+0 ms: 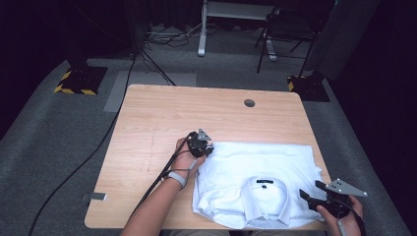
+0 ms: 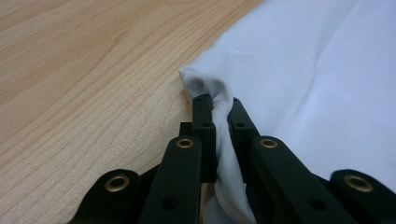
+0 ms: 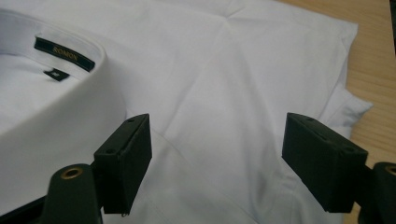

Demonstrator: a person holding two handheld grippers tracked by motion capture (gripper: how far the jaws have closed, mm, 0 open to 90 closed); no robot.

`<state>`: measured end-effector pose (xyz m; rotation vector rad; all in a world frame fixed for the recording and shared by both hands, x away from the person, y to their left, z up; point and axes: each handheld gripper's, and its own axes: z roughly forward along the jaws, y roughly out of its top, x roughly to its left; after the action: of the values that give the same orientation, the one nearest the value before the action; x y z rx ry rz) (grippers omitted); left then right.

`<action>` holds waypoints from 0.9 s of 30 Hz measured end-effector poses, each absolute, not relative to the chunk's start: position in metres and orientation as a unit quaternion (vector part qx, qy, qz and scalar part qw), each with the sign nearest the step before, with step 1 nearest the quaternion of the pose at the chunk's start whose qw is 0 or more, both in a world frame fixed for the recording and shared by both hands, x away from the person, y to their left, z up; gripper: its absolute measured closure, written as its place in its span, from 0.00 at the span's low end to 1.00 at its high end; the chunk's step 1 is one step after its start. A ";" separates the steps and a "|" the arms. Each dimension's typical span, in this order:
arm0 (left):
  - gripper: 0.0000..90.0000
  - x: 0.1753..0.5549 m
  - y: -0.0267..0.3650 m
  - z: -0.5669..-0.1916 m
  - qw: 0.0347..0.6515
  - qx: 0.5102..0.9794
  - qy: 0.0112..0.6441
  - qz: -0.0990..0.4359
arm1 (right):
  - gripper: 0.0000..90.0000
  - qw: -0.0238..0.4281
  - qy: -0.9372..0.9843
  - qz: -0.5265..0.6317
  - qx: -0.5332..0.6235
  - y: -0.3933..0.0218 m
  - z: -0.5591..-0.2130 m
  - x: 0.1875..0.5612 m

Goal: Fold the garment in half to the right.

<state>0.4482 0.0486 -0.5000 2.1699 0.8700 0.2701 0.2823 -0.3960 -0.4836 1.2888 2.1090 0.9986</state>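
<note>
Left tongs (image 2: 217,108) pinch the shirt (image 1: 265,167) corner; table (image 1: 162,118) beyond.

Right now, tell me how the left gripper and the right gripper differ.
The left gripper is shut, pinching a corner of the white shirt; the right gripper stands open with its jaws wide apart, holding nothing. The left gripper sits at the shirt's far left corner; the right gripper hovers over the shirt's near right side, close to the collar. Both have black jaws and are hand-held.
</note>
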 end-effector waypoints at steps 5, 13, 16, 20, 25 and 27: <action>0.95 0.448 0.052 -0.502 0.396 0.848 0.338 0.101 | 0.27 0.236 0.766 0.371 0.469 -0.385 -0.464 0.284; 0.95 0.449 0.052 -0.502 0.395 0.852 0.329 0.103 | 0.27 0.240 0.762 0.380 0.466 -0.362 -0.444 0.282; 0.95 0.448 0.051 -0.502 0.393 0.854 0.323 0.110 | 0.27 0.240 0.763 0.383 0.462 -0.353 -0.439 0.281; 0.95 0.449 0.052 -0.502 0.396 0.852 0.327 0.103 | 0.27 0.239 0.764 0.395 0.451 -0.332 -0.428 0.282; 0.95 0.449 0.052 -0.502 0.394 0.853 0.326 0.105 | 0.27 0.237 0.768 0.401 0.439 -0.314 -0.422 0.287; 0.95 0.448 0.051 -0.502 0.393 0.854 0.323 0.111 | 0.27 0.236 0.770 0.401 0.436 -0.311 -0.421 0.288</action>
<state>0.4475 0.0509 -0.5023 2.1676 0.8203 0.2824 0.2878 -0.3114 -0.4207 1.1969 2.1110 1.1009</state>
